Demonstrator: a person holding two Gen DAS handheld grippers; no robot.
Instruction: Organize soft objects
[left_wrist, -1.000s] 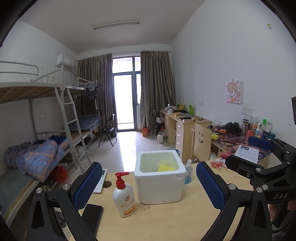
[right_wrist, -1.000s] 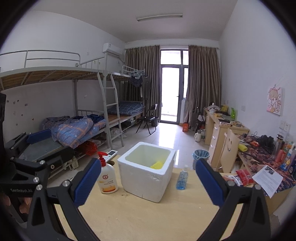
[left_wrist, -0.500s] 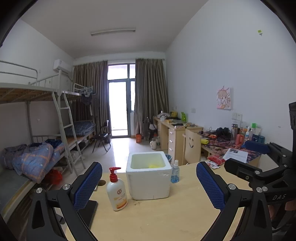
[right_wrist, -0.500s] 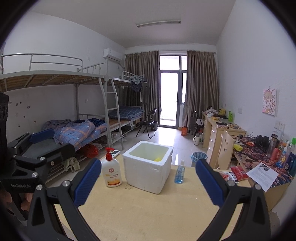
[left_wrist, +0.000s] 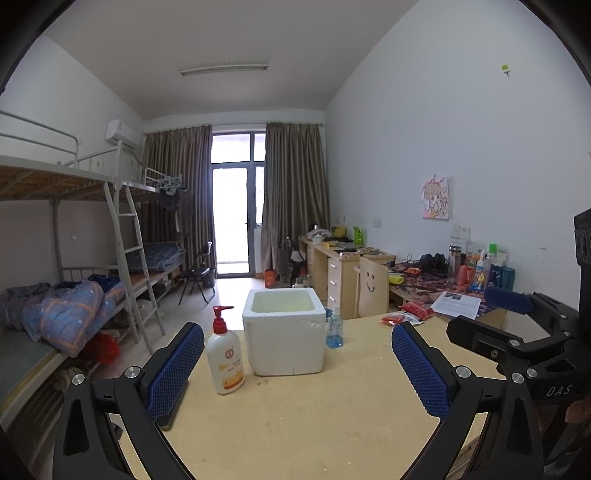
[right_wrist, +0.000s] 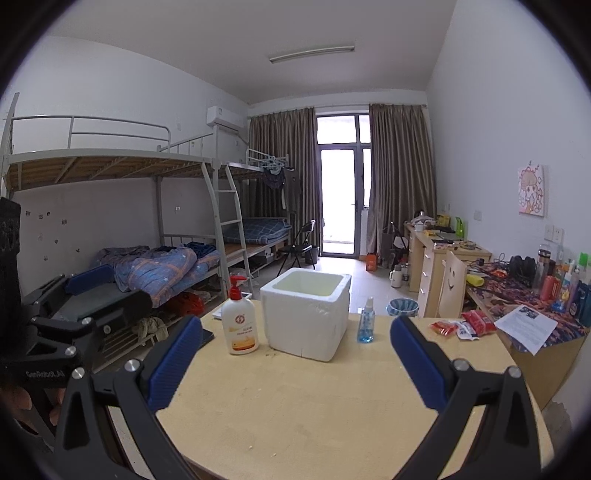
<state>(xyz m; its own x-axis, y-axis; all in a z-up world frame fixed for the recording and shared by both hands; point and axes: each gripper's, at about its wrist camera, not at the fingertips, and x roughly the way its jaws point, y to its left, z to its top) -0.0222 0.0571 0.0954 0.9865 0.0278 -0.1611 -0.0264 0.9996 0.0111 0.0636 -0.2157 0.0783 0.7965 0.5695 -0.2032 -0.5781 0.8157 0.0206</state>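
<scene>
A white foam box (left_wrist: 284, 332) stands open-topped on the far part of the wooden table (left_wrist: 314, 417); it also shows in the right wrist view (right_wrist: 306, 314). Its inside is hidden from this low angle. My left gripper (left_wrist: 297, 373) is open and empty, well back from the box. My right gripper (right_wrist: 295, 363) is open and empty, also well back from the box. The right gripper's body shows at the right in the left wrist view (left_wrist: 517, 332), and the left gripper's body shows at the left in the right wrist view (right_wrist: 74, 306).
A lotion pump bottle (left_wrist: 225, 354) stands left of the box and a small blue spray bottle (left_wrist: 334, 328) right of it. A black phone (right_wrist: 205, 338) lies at the table's left edge. Red snack packets (right_wrist: 461, 325) lie far right. Bunk beds left, desks right.
Both grippers have pulled back and dropped lower, so the box looks smaller and the yellow thing inside it is out of sight. Both stay open.
</scene>
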